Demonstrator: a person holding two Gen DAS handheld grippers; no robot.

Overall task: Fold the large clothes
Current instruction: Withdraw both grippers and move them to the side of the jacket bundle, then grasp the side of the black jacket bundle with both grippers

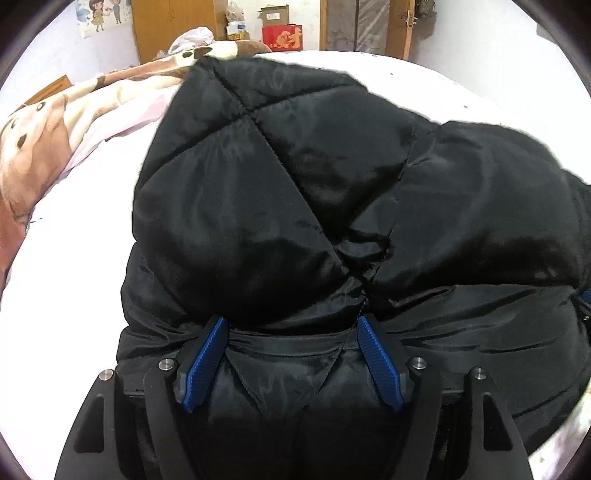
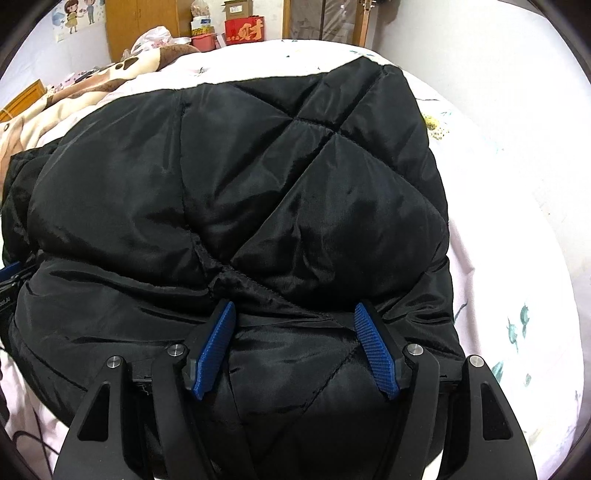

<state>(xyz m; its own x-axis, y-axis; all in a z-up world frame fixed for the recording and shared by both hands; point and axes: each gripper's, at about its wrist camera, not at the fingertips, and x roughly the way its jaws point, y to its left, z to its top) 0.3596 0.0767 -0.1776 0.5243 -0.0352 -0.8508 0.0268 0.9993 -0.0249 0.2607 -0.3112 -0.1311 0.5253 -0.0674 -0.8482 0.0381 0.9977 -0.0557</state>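
Note:
A black quilted puffer jacket [image 1: 295, 184] lies bunched in a thick fold on the bed and fills most of both views [image 2: 240, 184]. My left gripper [image 1: 291, 325] points down at its near edge. The jaws stand wide, with a band of jacket fabric running between the blue pads [image 1: 207, 362]; most of each pad face is bare. My right gripper [image 2: 293, 312] straddles the jacket's near edge the same way. Its blue pads [image 2: 376, 350] are spread wide with fabric between them that is not visibly squeezed.
The bed has a white sheet [image 1: 74, 221] with small floral prints [image 2: 517, 325]. A bear-print blanket [image 1: 37, 140] is heaped at the far left. Beyond the bed stand a wooden wardrobe [image 1: 173, 26], a red box [image 1: 282, 37] and cardboard boxes [image 2: 236, 9].

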